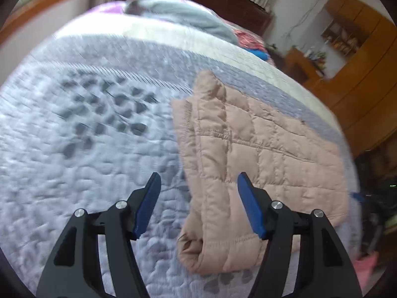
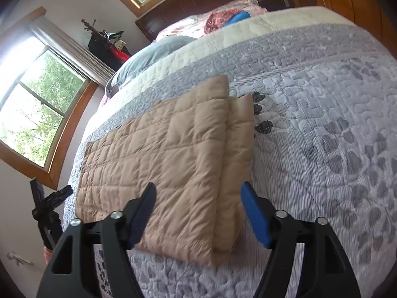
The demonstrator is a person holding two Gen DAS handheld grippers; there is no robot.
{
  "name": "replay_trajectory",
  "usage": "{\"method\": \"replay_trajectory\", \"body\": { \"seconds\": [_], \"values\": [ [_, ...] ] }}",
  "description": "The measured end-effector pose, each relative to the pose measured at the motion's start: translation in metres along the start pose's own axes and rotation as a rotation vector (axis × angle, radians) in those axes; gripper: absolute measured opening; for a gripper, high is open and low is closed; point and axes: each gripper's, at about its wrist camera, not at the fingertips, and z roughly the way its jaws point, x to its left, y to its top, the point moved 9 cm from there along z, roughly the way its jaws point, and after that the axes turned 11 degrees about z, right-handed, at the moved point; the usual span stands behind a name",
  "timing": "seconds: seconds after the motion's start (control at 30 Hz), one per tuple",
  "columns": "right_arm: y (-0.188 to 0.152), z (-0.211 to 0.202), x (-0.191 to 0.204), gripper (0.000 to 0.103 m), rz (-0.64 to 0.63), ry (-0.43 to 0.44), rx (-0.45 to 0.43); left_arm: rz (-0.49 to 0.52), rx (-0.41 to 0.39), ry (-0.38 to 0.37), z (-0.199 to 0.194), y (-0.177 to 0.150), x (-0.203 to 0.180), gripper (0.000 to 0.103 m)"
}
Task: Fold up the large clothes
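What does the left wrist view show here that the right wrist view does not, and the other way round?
Only the left wrist view: the left hand-held gripper, jaws open with nothing between them, the jacket's rolled, puckered end and a wooden cabinet.
Only the right wrist view: the right hand-held gripper, also open and empty, two windows, and a black tripod beside the bed.
Both: the folded tan quilted jacket lying flat on the grey leaf-patterned bedspread, with a grey-blue pillow beyond it.
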Motion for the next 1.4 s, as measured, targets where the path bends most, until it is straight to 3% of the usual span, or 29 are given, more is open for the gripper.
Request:
{"method": "replay_trajectory", "body": {
  "seconds": [0.27,0.57,0.63,0.67,0.7,0.77,0.87,1.0,1.17,1.4],
  "values": [
    [0.013,0.045,-0.017,0.076,0.056,0.041,0.084,-0.075,0.022,-0.191,0.045,0.009,-0.003,0.066],
    [0.018,0.076,-0.021,0.082,0.085,0.068,0.122,-0.052,0.063,-0.287,0.094,0.021,-0.022,0.073],
    [0.021,0.081,-0.017,0.082,0.087,0.075,0.118,-0.05,0.069,-0.293,0.099,0.023,-0.029,0.072],
    [0.023,0.084,-0.016,0.081,0.086,0.073,0.114,-0.047,0.072,-0.291,0.102,0.024,-0.033,0.066],
    [0.024,0.086,-0.013,0.078,0.082,0.063,0.106,-0.043,0.078,-0.283,0.105,0.024,-0.038,0.055],
    [0.022,0.089,-0.006,0.047,0.065,0.057,0.105,-0.028,0.071,-0.269,0.106,0.023,-0.047,0.041],
    [0.018,0.086,0.007,0.024,0.05,0.082,0.104,-0.011,0.048,-0.248,0.099,0.025,-0.059,0.023],
    [0.018,0.065,0.024,0.017,0.0,0.059,0.058,0.013,-0.003,-0.21,0.082,0.033,-0.074,0.014],
    [0.014,0.026,0.052,0.016,-0.044,0.11,0.02,0.015,-0.082,-0.276,0.035,0.038,-0.098,0.012],
    [-0.022,-0.038,0.081,0.016,-0.116,0.162,-0.003,0.055,-0.151,-0.292,-0.05,0.018,-0.118,0.012]
  ]
}}
